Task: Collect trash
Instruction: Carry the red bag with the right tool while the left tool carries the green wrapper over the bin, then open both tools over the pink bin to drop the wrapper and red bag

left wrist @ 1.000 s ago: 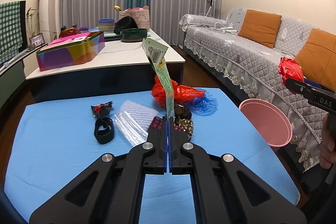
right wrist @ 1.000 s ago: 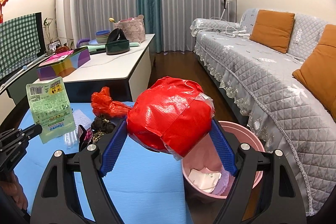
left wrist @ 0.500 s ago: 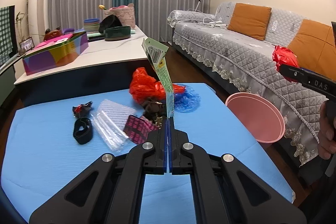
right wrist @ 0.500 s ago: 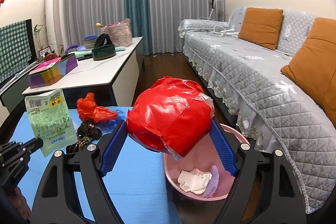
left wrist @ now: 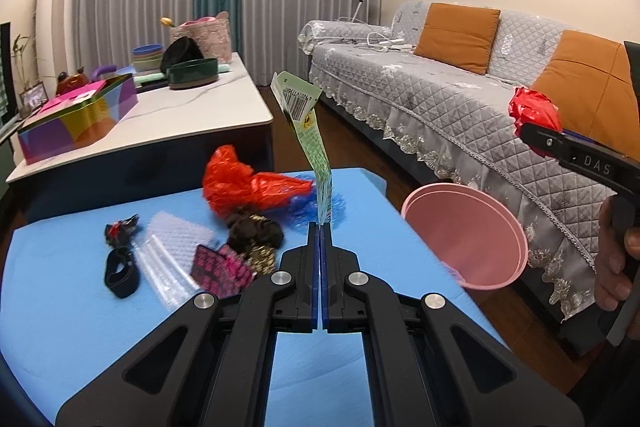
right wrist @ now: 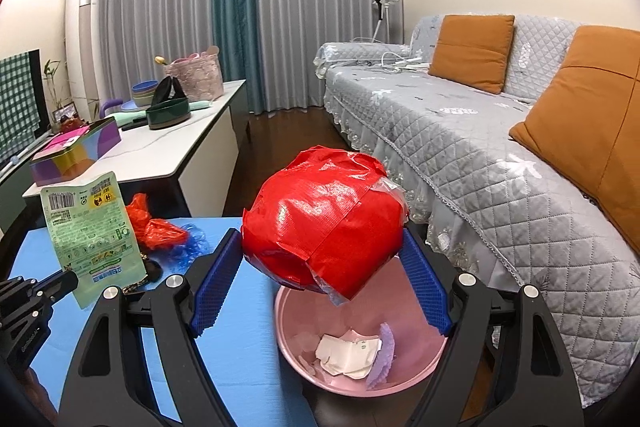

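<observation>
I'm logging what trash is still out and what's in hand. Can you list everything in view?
Red taped wad: 1, red, in right gripper above bin.
Green packet: 1, pale green, in left gripper.
Bin: 1, pink, beside the blue table, paper scraps inside.
Red plastic bag: 1, red, far side of blue table.
Bubble wrap: 1, clear, on table.
Pink patterned wrapper: 1, pink-black, on table.
Black band: 1, black, table left.
Sofa: 1, grey, two orange cushions.
Left gripper: shut.
Right gripper: shut on wad.
</observation>
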The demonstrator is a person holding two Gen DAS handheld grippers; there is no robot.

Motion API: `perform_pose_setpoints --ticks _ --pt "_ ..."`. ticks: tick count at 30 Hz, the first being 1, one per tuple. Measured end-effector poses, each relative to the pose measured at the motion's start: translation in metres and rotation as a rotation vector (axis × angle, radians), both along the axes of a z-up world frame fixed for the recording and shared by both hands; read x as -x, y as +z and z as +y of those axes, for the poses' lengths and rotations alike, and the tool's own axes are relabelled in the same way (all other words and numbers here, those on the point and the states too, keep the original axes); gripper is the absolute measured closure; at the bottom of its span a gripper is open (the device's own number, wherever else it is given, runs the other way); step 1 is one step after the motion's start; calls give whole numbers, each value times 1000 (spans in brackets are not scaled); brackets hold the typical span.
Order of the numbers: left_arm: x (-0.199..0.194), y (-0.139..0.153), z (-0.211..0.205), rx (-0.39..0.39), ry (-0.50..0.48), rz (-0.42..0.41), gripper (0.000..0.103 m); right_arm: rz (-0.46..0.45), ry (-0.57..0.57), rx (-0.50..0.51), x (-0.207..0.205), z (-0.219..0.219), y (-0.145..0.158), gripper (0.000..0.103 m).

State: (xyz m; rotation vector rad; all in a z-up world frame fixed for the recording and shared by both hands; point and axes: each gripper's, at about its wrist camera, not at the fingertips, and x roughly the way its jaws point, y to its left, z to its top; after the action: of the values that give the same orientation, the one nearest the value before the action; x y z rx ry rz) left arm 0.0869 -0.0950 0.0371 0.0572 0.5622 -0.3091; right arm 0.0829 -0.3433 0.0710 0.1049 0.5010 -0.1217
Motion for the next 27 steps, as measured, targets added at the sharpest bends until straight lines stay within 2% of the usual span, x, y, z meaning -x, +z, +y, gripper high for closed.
perform_pose_setpoints --ticks 9,15,27 --pt "-12 2 -30 7 -46 1 103 -3 -42 0 -2 -16 -2 25" --pt "-19 3 -54 8 -81 4 103 10 -96 -54 -5 -39 -6 25" --pt "-40 2 -109 12 -161 0 103 33 -159 -46 -15 -60 -17 25"
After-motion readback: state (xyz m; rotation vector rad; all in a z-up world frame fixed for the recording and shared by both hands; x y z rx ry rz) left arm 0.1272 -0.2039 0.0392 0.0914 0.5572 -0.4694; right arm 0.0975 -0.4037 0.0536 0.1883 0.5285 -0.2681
